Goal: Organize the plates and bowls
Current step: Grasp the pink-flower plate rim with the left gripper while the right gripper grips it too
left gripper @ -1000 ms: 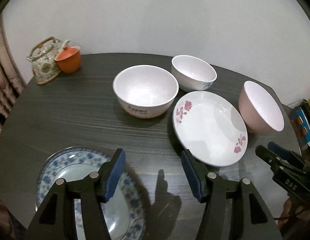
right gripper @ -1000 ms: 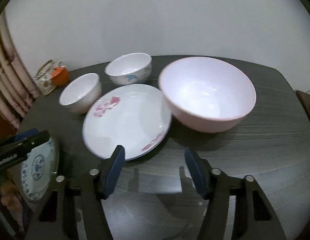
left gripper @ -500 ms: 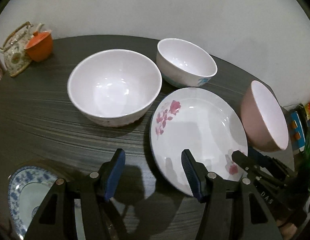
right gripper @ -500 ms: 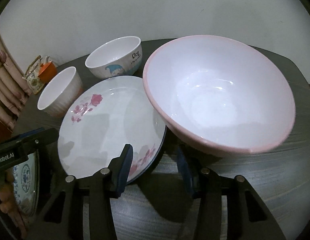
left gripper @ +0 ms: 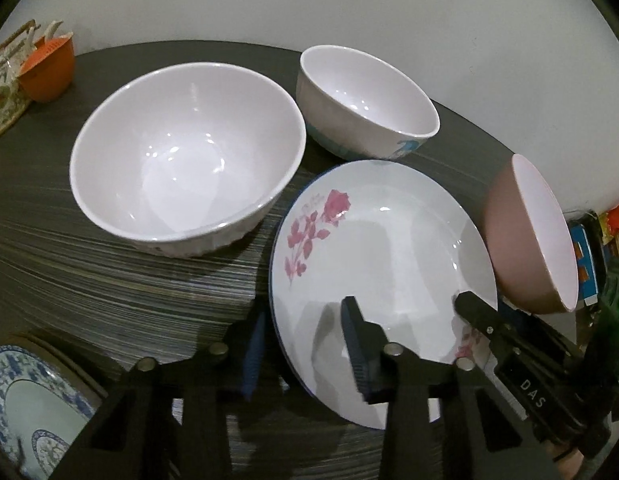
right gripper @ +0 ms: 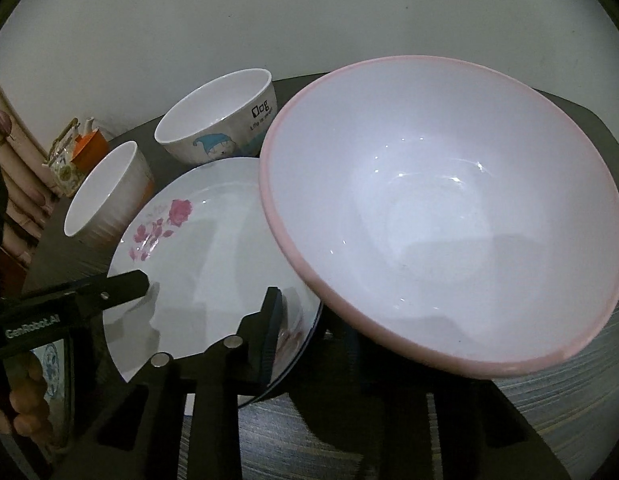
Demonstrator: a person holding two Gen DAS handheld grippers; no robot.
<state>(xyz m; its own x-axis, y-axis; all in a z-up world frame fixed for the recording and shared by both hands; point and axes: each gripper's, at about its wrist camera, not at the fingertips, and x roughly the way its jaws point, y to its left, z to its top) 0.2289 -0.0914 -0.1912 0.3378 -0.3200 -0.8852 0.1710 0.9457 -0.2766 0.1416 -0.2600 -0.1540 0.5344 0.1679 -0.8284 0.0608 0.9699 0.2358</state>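
Observation:
A white plate with pink flowers (left gripper: 381, 248) (right gripper: 213, 256) lies flat on the dark table. My left gripper (left gripper: 303, 350) straddles its left rim, one pad over the plate and one outside. Its jaws are closing and a gap still shows beside the rim. My right gripper (right gripper: 309, 340) straddles the opposite rim and is also closing. Its outer finger sits in shadow under the pink bowl (right gripper: 441, 216) (left gripper: 521, 240). A large white bowl (left gripper: 185, 176) and a cartoon-print bowl (left gripper: 365, 96) stand behind the plate.
A blue-and-white plate (left gripper: 29, 400) lies at the table's near left edge. A teapot (left gripper: 5, 92) and an orange cup (left gripper: 49, 68) stand at the far left by the wall. A person's hand (right gripper: 25, 408) holds the left gripper. Colourful boxes (left gripper: 585, 256) lie off the table's right.
Both grippers came down and forward onto the flower plate, from beside it to astride its opposite rims. Both pairs of jaws have narrowed.

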